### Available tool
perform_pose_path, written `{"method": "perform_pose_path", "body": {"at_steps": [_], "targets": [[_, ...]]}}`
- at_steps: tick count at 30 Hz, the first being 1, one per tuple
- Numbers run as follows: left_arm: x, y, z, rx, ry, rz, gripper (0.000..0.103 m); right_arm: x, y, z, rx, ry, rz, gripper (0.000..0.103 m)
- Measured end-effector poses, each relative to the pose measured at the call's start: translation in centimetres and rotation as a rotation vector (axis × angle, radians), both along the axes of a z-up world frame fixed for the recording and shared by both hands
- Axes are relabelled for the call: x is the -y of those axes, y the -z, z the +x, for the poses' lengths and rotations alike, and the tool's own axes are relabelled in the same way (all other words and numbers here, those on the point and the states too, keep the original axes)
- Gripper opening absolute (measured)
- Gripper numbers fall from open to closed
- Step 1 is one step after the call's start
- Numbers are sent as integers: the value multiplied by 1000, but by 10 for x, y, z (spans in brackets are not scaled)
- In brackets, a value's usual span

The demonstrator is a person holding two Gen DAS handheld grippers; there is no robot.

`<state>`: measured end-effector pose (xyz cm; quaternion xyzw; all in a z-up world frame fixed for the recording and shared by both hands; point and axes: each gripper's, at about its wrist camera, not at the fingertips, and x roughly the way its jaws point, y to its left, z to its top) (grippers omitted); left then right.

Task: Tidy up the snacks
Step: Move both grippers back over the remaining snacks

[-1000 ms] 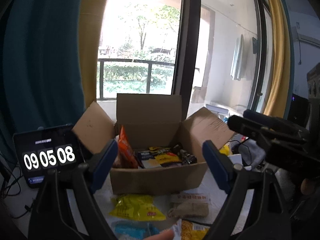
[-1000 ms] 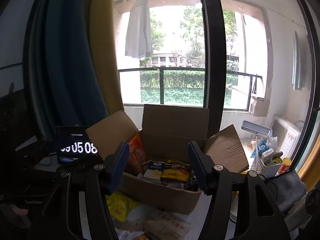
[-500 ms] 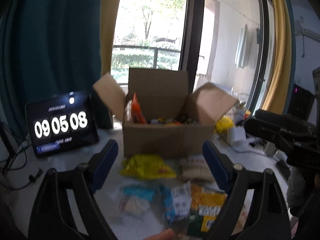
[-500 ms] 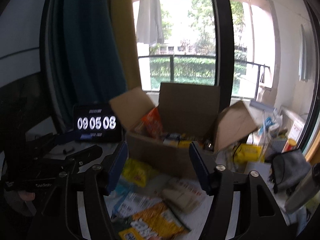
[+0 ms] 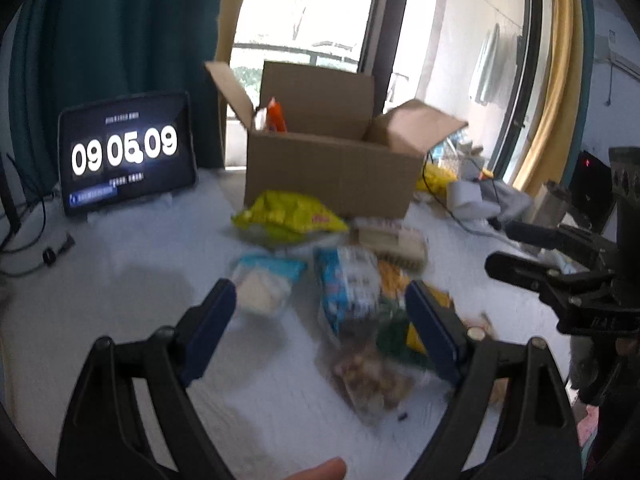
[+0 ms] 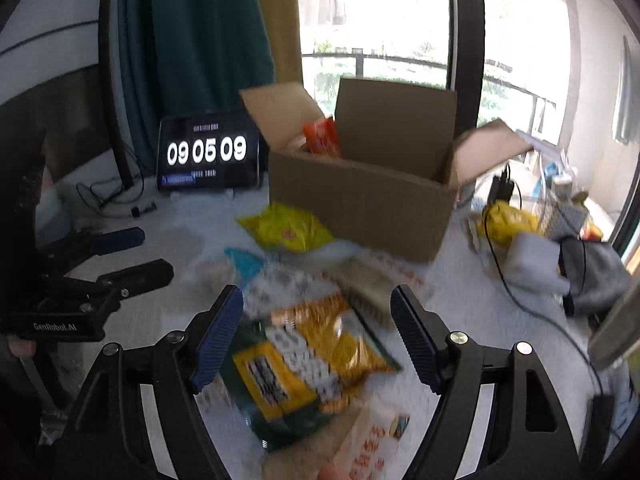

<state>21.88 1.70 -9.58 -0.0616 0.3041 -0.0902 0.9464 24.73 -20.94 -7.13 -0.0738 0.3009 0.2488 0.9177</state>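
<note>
An open cardboard box point(image 5: 328, 172) stands at the back of the white table, also in the right wrist view point(image 6: 360, 196), with an orange packet point(image 6: 320, 140) sticking up inside. Several snack packs lie in front of it: a yellow bag point(image 5: 288, 216) point(image 6: 286, 232), a blue-and-white pack point(image 5: 348, 280), a pale blue pack point(image 5: 266, 284), a beige bar pack point(image 5: 392, 240) and a green-and-yellow bag point(image 6: 304, 364). My left gripper point(image 5: 320, 332) is open above the blue-and-white pack. My right gripper point(image 6: 316, 336) is open above the green-and-yellow bag. Both are empty.
A tablet clock point(image 5: 126, 152) stands left of the box, with cables point(image 5: 24, 232) beside it. Clutter lies right of the box: a yellow bag point(image 6: 506, 220), white and grey items point(image 6: 560, 264) and a cable. Curtains and a balcony window are behind.
Both grippers have tilted down and pulled back from the box toward the snacks on the table. The box interior has gone out of sight. Both stay open.
</note>
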Motion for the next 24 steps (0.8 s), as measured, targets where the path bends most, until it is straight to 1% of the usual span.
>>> {"method": "perform_pose_path", "body": {"at_steps": [3,6,8,10,13,15,17,22,24], "targets": [[2,16,-7,-44,4,0,88,4,14,-9,-25,5,-12,79],[4,27,-19,-71,-3,4,88,-5,31,-26,-4,4,-106,80],[4,33,-27,-86,-8,-1,88,-9,39,-37,2,-20,-130,80],[5,34,-33,-89,-9,-5,88,-12,47,-46,0,-41,-142,80],[9,34,-45,-76,-24,10,88,-14,57,-56,-11,-53,-160,79],[10,35,-49,-81,-25,4,88,-12,60,-62,-23,-83,-159,80],[14,39,-53,-88,-21,16,88,-11,63,-67,-34,-121,-164,80],[28,49,-58,-115,-5,39,88,-9,73,-70,-37,-154,-227,79],[34,51,-58,-115,-6,61,88,-14,81,-70,-35,-169,-277,79]]}}
